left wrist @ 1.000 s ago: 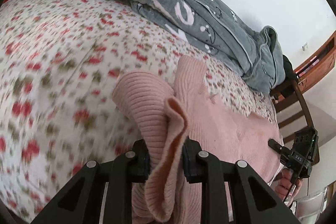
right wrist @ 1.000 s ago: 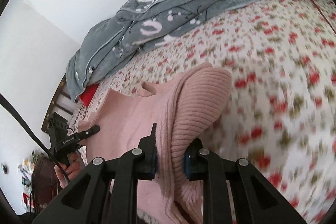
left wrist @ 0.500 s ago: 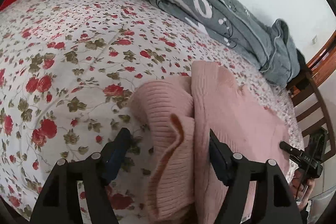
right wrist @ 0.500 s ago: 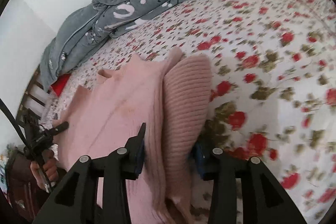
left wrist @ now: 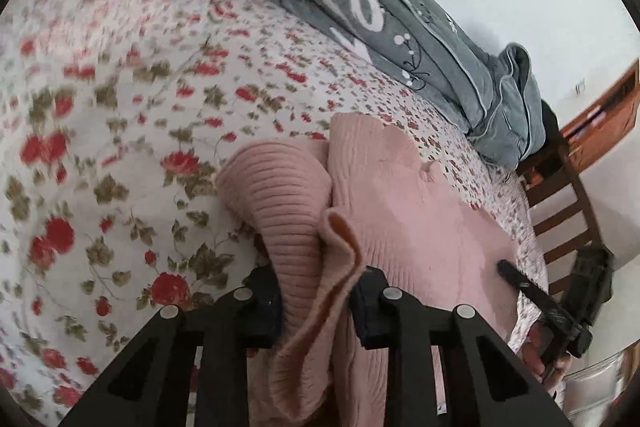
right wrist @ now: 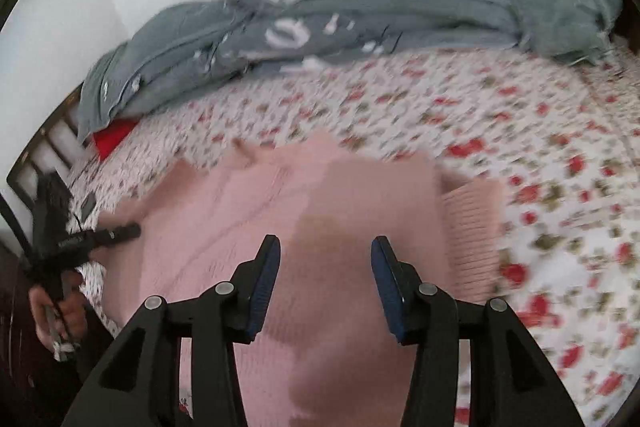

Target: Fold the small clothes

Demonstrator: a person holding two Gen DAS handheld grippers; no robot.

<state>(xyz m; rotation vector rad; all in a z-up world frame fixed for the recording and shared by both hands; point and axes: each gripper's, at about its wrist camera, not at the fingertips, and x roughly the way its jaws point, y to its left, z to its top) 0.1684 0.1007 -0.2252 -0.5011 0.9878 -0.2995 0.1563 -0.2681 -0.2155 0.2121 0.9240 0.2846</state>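
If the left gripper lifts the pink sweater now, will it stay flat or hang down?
The pink sweater will probably droop: its ribbed edge already bunches between the left gripper fingers. It looks light. The open right gripper supports nothing.

A home bedroom: a bed with a rose-print sheet (left wrist: 120, 115), a rumpled grey quilt (right wrist: 360, 7) along its far edge, probably a wooden chair (left wrist: 560, 219) beside it.
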